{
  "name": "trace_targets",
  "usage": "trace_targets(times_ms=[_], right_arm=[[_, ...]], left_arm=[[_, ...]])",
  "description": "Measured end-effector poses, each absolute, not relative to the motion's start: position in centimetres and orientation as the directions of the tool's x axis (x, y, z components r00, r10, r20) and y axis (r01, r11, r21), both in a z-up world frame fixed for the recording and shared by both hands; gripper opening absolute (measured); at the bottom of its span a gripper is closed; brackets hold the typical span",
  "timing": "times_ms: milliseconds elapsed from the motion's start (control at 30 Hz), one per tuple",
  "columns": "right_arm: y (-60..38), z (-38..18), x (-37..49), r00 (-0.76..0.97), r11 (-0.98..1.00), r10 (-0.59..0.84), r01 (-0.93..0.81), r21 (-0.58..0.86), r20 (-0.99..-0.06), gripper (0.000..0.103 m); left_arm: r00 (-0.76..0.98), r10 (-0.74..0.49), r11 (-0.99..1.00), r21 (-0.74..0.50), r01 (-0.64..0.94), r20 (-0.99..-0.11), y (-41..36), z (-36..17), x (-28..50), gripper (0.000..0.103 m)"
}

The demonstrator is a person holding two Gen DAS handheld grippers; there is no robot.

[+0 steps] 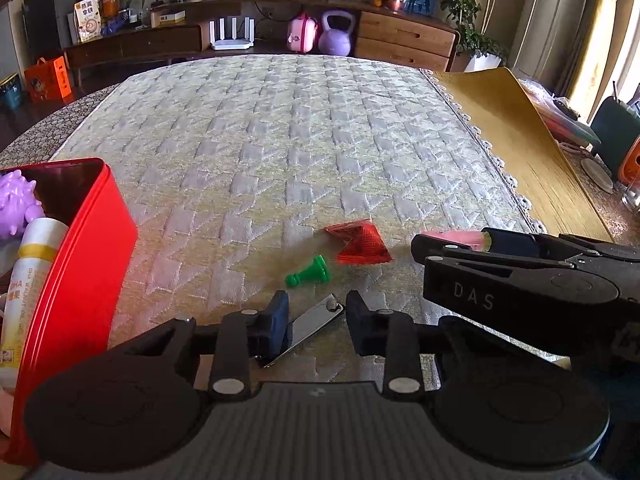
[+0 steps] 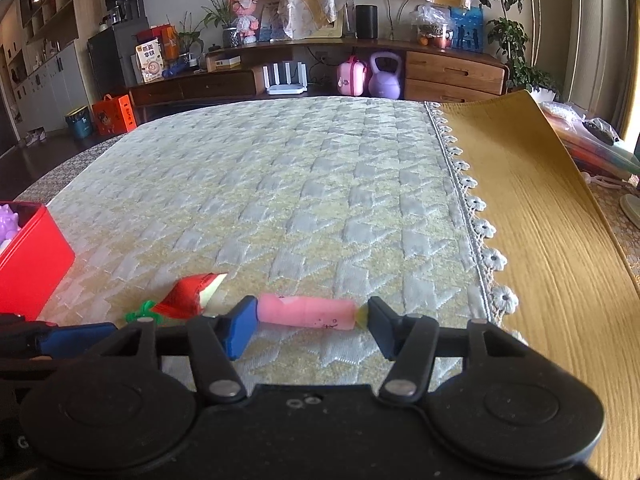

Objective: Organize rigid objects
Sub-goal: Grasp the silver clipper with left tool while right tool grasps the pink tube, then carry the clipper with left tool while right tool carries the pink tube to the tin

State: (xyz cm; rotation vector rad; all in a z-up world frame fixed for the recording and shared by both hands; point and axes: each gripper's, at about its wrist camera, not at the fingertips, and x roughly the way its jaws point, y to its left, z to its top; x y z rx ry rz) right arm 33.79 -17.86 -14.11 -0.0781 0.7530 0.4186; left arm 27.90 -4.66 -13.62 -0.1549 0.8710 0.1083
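My left gripper [image 1: 316, 320] is open, with a flat silver metal piece [image 1: 308, 326] lying on the cloth between its fingers. A green chess pawn [image 1: 309, 272] lies on its side just ahead, and a red wrapped packet [image 1: 360, 242] lies beyond it. My right gripper [image 2: 312, 320] has its fingers at both ends of a pink cylinder [image 2: 306, 312] that lies on the cloth; the cylinder [image 1: 452, 238] also shows in the left wrist view. A red tin box [image 1: 76, 264] stands at the left, holding a purple spiky toy [image 1: 16, 208] and a white bottle [image 1: 28, 276].
The quilted pale tablecloth [image 1: 288, 152] covers most of the table, with a lace edge on the right. A yellow mat [image 2: 552, 248] lies to the right of it. A sideboard with a purple kettlebell [image 1: 338, 34] and clutter stands behind the table.
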Motion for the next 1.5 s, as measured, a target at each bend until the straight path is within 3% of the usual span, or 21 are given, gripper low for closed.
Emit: trace_targets(times_ms=[233, 567, 1267, 1400, 1500], right_arm=[[-18.4, -14.0, 31.2, 0.631, 0.9, 0.356, -0.431, 0.07, -0.69, 0.059], [-19.6, -13.2, 28.6, 0.606, 0.888, 0.384, -0.449, 0.1, -0.697, 0.059], [-20.9, -13.8, 25.4, 0.58, 0.885, 0.413, -0.436, 0.161, -0.702, 0.059], [-20.9, -13.8, 25.0, 0.582, 0.886, 0.413, -0.436, 0.16, -0.701, 0.059], [-20.7, -13.8, 24.6, 0.588, 0.888, 0.401, -0.437, 0.141, -0.703, 0.059]], left_arm=[[0.642, -0.004, 0.997, -0.053, -0.058, -0.766, -4.9, -13.6, 26.0, 0.025], [0.626, -0.098, 0.994, -0.039, 0.107, -0.774, -4.6, -13.6, 24.2, 0.025], [0.624, -0.12, 0.973, 0.032, 0.227, -0.772, -5.2, -13.7, 23.9, 0.025], [0.643, -0.11, 0.964, 0.077, 0.256, -0.758, -6.0, -13.8, 23.4, 0.012], [0.656, -0.082, 0.968, 0.098, 0.233, -0.75, -6.3, -13.7, 23.2, 0.011]])
